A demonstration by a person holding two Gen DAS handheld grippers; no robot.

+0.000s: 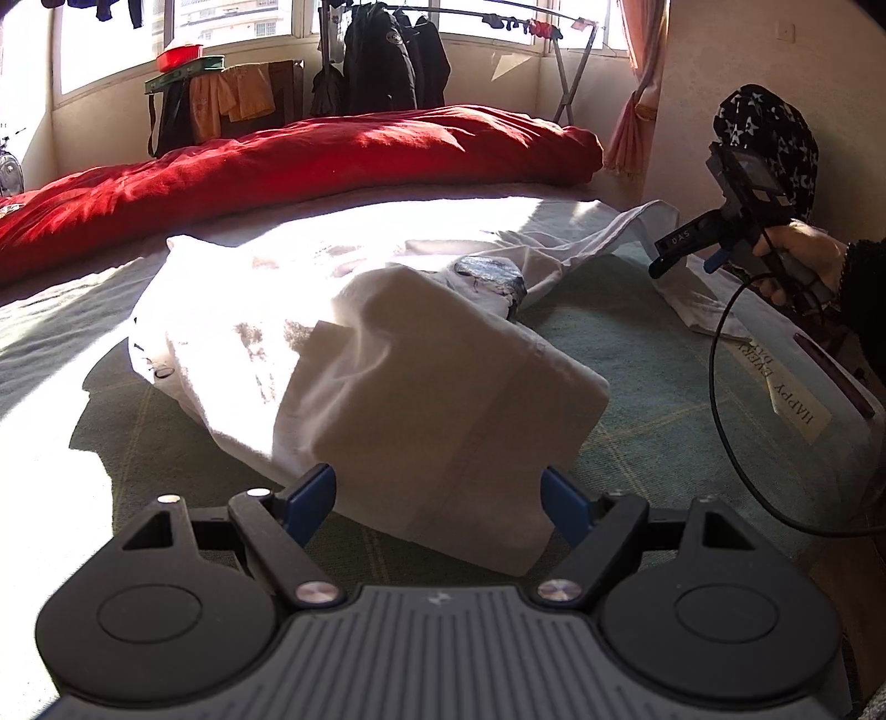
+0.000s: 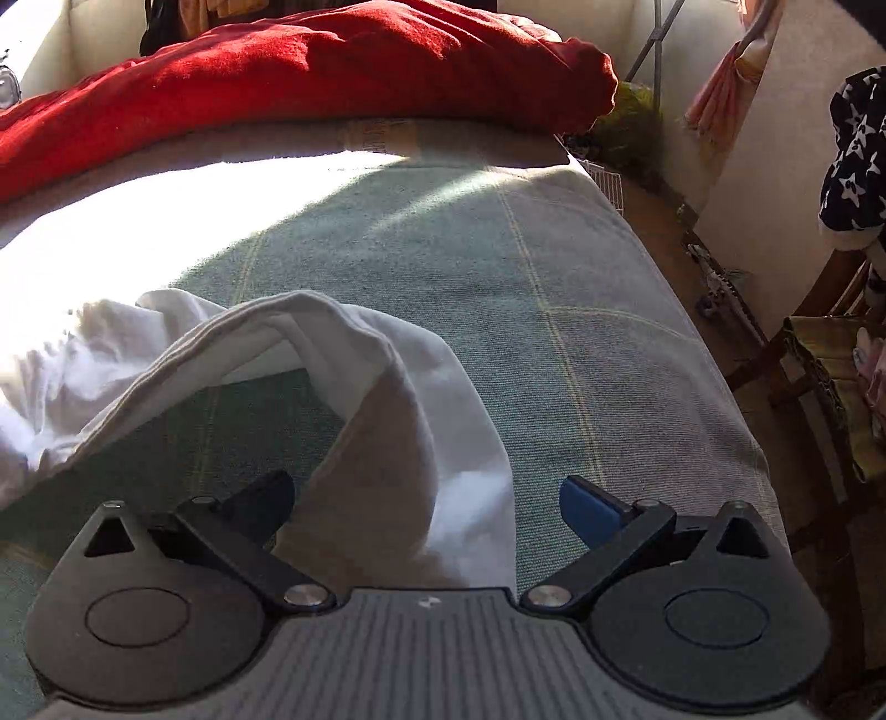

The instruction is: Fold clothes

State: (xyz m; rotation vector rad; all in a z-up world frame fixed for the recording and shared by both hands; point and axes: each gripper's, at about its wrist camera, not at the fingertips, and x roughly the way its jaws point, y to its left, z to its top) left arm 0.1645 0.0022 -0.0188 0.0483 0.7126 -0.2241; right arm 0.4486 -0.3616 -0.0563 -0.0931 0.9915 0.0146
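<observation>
A white printed T-shirt (image 1: 310, 332) lies crumpled on the green checked bedsheet (image 1: 637, 399), partly in bright sun. My left gripper (image 1: 440, 498) is open, its blue pads wide apart on either side of the shirt's near folded edge. In the left wrist view a hand holds my right gripper (image 1: 684, 257) at the far right, over the shirt's stretched-out sleeve (image 1: 620, 232). In the right wrist view my right gripper (image 2: 429, 498) is open, and a raised white fold of the shirt (image 2: 398, 399) runs down between its spread fingers without being pinched.
A red duvet (image 1: 310, 160) lies bunched along the back of the bed. The bed's right edge (image 2: 720, 354) drops to the floor, beside a chair (image 2: 819, 354) with star-patterned cloth (image 2: 858, 160). A black cable (image 1: 725, 421) loops at the right. A clothes rack (image 1: 398, 50) stands by the windows.
</observation>
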